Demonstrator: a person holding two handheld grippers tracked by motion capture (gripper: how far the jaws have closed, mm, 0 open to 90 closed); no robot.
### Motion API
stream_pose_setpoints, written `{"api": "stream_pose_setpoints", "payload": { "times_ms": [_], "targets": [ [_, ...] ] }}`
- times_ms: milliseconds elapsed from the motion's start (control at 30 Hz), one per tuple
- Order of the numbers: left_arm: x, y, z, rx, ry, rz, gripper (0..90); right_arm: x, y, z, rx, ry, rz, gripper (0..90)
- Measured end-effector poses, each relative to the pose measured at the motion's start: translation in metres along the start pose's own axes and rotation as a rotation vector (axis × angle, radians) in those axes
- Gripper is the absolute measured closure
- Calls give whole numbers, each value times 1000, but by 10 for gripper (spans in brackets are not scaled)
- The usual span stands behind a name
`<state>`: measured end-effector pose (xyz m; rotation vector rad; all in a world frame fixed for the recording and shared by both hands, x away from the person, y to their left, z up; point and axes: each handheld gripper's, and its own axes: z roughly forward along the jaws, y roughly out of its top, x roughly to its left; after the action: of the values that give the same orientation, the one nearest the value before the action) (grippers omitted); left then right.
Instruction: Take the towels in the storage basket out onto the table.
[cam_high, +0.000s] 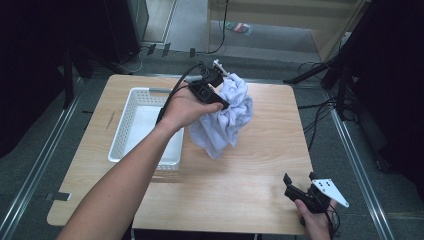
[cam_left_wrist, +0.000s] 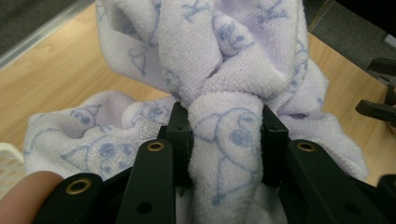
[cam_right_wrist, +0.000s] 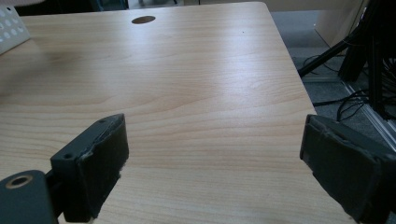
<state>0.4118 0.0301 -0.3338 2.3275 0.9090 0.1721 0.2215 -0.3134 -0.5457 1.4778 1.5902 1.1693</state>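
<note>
A pale lilac towel (cam_high: 225, 115) printed with small blue figures hangs bunched above the middle of the wooden table (cam_high: 260, 170). My left gripper (cam_high: 220, 102) is shut on a thick fold of it. In the left gripper view the towel (cam_left_wrist: 224, 70) bulges between the two black pads (cam_left_wrist: 180, 135), which press on it from both sides. My right gripper (cam_high: 299, 181) rests low at the table's front right corner, held by a hand, with its jaws wide apart. The right gripper view shows bare tabletop (cam_right_wrist: 196, 93) between the pads (cam_right_wrist: 100, 163).
A white slatted plastic basket (cam_high: 127, 115) stands on the left half of the table, next to the hanging towel. Its corner (cam_right_wrist: 11, 28) shows in the right gripper view. Cables and stand legs (cam_high: 320, 75) lie on the floor beyond the table's far and right edges.
</note>
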Motion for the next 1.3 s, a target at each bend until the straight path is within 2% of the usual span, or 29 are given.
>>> {"api": "stream_pose_setpoints", "payload": {
  "times_ms": [33,167,267,300,500,567,633,700,767,867,967,1100,1300],
  "targets": [
    [0,-3,9,9,-13,-2,669,0,0,0,0,-1,1,78],
    [1,-8,25,21,-43,-14,686,0,0,0,-3,-1,-4,79],
    [0,-10,32,37,-37,-9,683,0,0,0,-3,0,-2,78],
    [-1,-14,42,56,-30,-2,682,0,0,0,-3,-1,-3,78],
    [1,-24,62,67,-50,-29,671,0,0,0,-5,3,-1,78],
    [0,-26,67,69,-41,-26,658,-1,0,0,-4,3,-2,78],
    [0,-28,72,72,-38,-42,634,-1,0,0,-5,3,-3,78],
    [1,-31,78,91,-39,-45,592,-1,0,0,-6,3,-3,78],
    [1,-34,82,95,-15,-44,551,-1,0,0,-6,4,-2,78],
    [2,-39,87,96,-17,-63,481,-1,0,0,-6,4,-1,78],
    [2,-41,91,116,9,-78,304,-1,0,0,-6,3,-4,78],
    [1,-43,92,129,31,-74,145,-1,0,0,-6,4,-3,78],
    [3,-44,90,123,16,-99,52,0,0,0,-6,3,-3,78]
  ]
}}
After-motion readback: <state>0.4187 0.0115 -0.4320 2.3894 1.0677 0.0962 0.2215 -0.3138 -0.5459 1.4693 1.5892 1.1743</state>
